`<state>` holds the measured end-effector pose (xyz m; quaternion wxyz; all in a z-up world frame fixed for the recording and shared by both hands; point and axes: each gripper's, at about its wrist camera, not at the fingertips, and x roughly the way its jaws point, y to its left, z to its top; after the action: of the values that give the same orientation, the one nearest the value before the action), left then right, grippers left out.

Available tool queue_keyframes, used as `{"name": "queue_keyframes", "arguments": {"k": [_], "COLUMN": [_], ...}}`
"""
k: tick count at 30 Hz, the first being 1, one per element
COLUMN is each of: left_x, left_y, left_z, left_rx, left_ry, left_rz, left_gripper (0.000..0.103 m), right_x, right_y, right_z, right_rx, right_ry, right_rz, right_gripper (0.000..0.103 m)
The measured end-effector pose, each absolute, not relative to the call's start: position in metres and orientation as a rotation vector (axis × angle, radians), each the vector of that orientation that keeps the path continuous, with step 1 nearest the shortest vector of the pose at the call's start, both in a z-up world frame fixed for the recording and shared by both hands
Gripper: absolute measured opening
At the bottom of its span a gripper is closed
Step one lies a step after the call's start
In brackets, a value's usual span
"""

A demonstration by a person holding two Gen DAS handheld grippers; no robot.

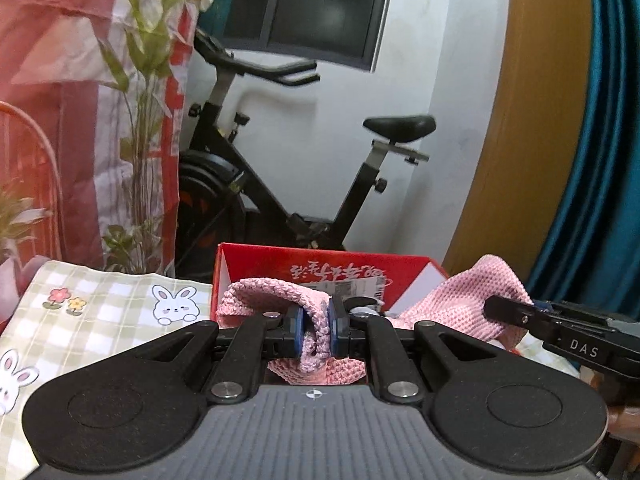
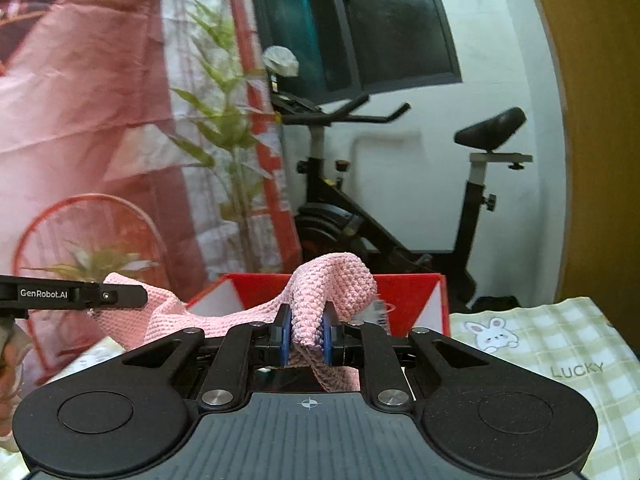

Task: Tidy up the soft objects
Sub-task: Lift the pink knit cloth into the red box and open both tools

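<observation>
Left hand-held gripper [image 1: 316, 332]: pinching pink knitted cloth [image 1: 460, 304], spreading it.
Right hand-held gripper [image 2: 306, 334]: clamping opposite corner, over red box [image 2: 404, 292].

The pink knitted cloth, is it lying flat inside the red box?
No, the pink knitted cloth is pinched in the right gripper, in front of the red box.

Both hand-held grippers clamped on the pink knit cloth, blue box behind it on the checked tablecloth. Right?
Not quite: the box is red, not blue, as the left wrist view shows. The rest stands: the left hand-held gripper and the right hand-held gripper are each shut on the pink knit cloth, with the box behind it on the checked tablecloth.
</observation>
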<state>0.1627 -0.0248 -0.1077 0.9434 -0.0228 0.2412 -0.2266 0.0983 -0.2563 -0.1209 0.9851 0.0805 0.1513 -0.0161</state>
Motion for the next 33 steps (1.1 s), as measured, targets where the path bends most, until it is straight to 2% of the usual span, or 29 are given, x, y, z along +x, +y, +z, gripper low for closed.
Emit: {"name": "queue_keyframes", "arguments": {"k": [7,15,17,18,19,20,21,22,23,25,26,33], "left_x": [0.212,0.226,0.226,0.225,0.224,0.225,0.223,0.219,0.215,0.208,0.205,0.170], "left_y": [-0.048,-0.062,-0.062,-0.062,-0.061,-0.062,-0.063,-0.062,-0.061,-0.058,-0.056,-0.033], "left_z": [-0.137,-0.159,-0.159,-0.159,-0.157,-0.154,-0.151,-0.148,-0.145,-0.140,-0.137,-0.122], "left_rx": [-0.016,0.069,0.072,0.072,0.074,0.077,0.083,0.087,0.088,0.085,0.082,0.066], "left_ry": [0.637,0.731,0.733,0.730,0.725,0.717,0.705,0.691,0.676,0.665,0.667,0.646], "left_rz": [-0.484,-0.531,-0.530,-0.531,-0.536,-0.550,-0.565,-0.573,-0.580,-0.591,-0.591,-0.554], "left_gripper": [0.013,0.014,0.014,0.017,0.026,0.048,0.062,0.082,0.085,0.085,0.085,0.085], "right_x": [0.148,0.165,0.165,0.165,0.164,0.162,0.158,0.155,0.151,0.143,0.138,0.094], "right_y": [-0.265,-0.262,-0.261,-0.260,-0.259,-0.258,-0.257,-0.257,-0.255,-0.253,-0.251,-0.234], "right_z": [-0.155,-0.179,-0.179,-0.179,-0.177,-0.175,-0.172,-0.169,-0.166,-0.159,-0.156,-0.145], "right_rx": [0.152,0.129,0.128,0.125,0.120,0.114,0.107,0.100,0.093,0.085,0.081,0.076], "right_ry": [0.437,0.533,0.536,0.537,0.534,0.524,0.514,0.507,0.498,0.481,0.470,0.450], "right_rz": [-0.082,-0.077,-0.076,-0.076,-0.077,-0.078,-0.084,-0.088,-0.088,-0.088,-0.088,-0.053], "right_gripper": [0.014,0.014,0.017,0.021,0.027,0.029,0.030,0.032,0.034,0.045,0.048,0.053]}}
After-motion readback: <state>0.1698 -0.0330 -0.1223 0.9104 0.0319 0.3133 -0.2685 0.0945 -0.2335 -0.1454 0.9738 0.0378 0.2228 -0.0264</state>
